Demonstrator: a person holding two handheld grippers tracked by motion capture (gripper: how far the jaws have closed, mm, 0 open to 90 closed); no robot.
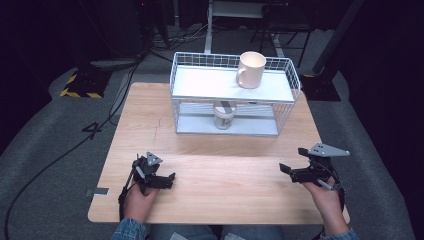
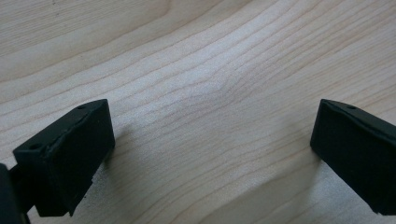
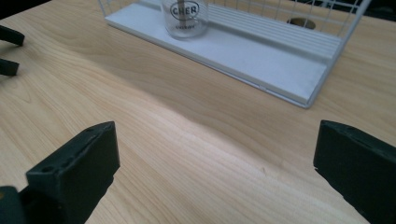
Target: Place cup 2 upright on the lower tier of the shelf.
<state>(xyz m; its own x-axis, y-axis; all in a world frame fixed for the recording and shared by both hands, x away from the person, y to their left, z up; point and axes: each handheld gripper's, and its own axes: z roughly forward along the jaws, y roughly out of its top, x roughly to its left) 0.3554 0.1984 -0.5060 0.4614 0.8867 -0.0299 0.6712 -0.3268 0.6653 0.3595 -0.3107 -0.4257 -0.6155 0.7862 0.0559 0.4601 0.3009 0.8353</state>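
Note:
A white wire rack (image 1: 287, 80) with two shelves stands at the back of the wooden table (image 1: 215, 200). A cream mug (image 1: 251, 69) sits upright on its top shelf. On the lower shelf (image 3: 261, 63) stands a clear glass jar (image 1: 224, 117) with black lettering (image 3: 184, 16). My left gripper (image 1: 167, 180) rests near the table's front left, open over bare wood (image 2: 212, 149). My right gripper (image 1: 292, 161) is at the front right, open with nothing between its jaws (image 3: 215, 172), facing the rack. The left gripper's fingertips (image 3: 9, 51) show at the far left of the right gripper view.
Beyond the table lies grey floor with black cables (image 1: 60, 155) and a yellow-and-black striped base (image 1: 80, 87) at the back left. Dark stands and a table frame (image 1: 240, 15) are behind the rack. Bare wood stretches between the grippers and the rack.

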